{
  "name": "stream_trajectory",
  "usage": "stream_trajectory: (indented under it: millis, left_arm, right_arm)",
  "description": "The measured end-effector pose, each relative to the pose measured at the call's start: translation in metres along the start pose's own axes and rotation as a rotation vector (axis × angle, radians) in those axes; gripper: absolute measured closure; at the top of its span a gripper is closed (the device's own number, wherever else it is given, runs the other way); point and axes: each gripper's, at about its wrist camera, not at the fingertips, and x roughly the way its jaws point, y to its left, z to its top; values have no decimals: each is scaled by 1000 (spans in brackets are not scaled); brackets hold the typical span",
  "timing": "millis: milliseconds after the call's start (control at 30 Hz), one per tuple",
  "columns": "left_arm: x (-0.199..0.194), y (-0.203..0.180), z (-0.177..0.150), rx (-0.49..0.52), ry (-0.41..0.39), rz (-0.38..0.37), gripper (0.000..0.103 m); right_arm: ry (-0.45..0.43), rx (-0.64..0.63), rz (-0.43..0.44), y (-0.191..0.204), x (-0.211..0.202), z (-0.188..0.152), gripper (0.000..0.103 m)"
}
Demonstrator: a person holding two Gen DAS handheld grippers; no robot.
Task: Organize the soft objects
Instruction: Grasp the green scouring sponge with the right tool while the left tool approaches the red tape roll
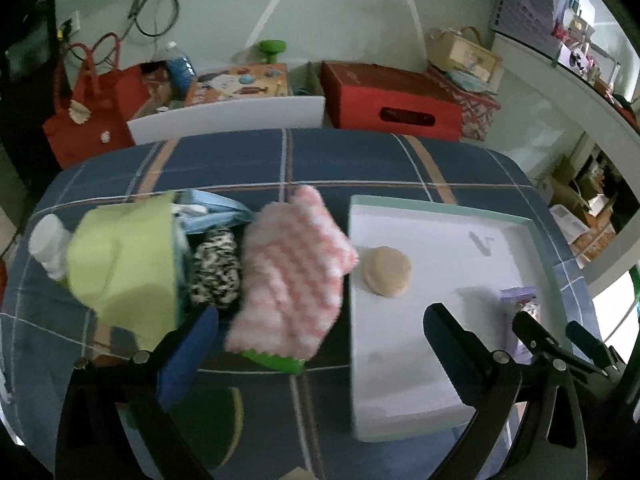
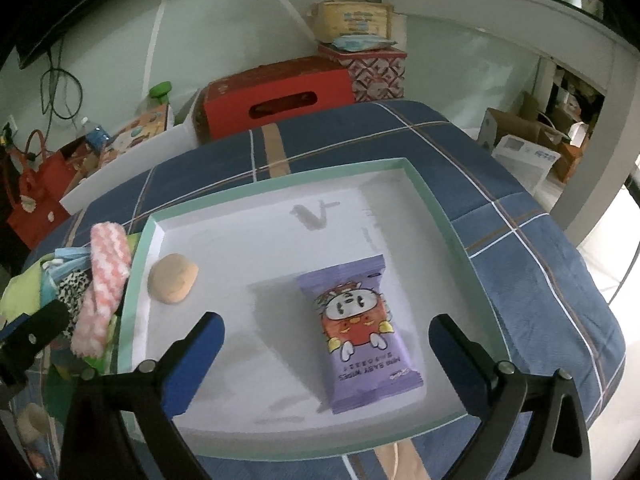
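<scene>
Both grippers' fingers (image 2: pixel 448 340) are spread wide, holding nothing. Right gripper (image 2: pixel 326 344) hovers over the purple baby-wipes packet (image 2: pixel 360 332) in the white mint-rimmed tray (image 2: pixel 436 196); a round beige puff (image 2: pixel 173 278) lies at nine o'clock

Beige puff (image 2: pixel 173 278) and purple wipes pack (image 2: pixel 360 334) lie flat in tray (image 2: pixel 436 196).

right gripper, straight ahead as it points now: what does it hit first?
Most likely the purple baby wipes pack, lying between the open fingers of the right gripper on the white tray. Depth is unclear; the tray floor may come first.
</scene>
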Motion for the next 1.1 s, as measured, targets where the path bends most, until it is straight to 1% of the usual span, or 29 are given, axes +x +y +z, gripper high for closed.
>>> stream_trajectory:
  millis: [133,233,367,467,567,667,800,1000,1100]
  left_arm:
    - [-9,13,-3,-20,-11,15,1]
    - [-15,26,-6,-48,-18,17,1]
    - [-29,45,-10,-82,-58,33,1]
    - [-40,60,-11,-98,-93,68,1]
    - [-49,78,-14,-130,-109,103,1]
    - [-55,100,-18,-161,-119,136,1]
    - [-62,130,-28,-185,-126,222,1]
    - [-68,183,-42,-270,-100,295,0]
    - [-69,202,-51,-299,-84,314,0]
  right_arm:
    - [-5,-13,16,8,-4,-3,0]
    - [-29,-45,29,18,-9,-3,0]
    - [-62,-78,66,33,-18,-4,0]
    - [-93,-97,102,45,-24,-5,0]
    - [-123,-92,160,52,-29,-6,0]
    - [-146,-108,195,60,-32,-8,0]
    - [-119,-133,228,77,-33,-11,0]
    - [-102,-158,306,104,-44,-19,0]
    - [-82,-198,332,122,-45,-24,0]
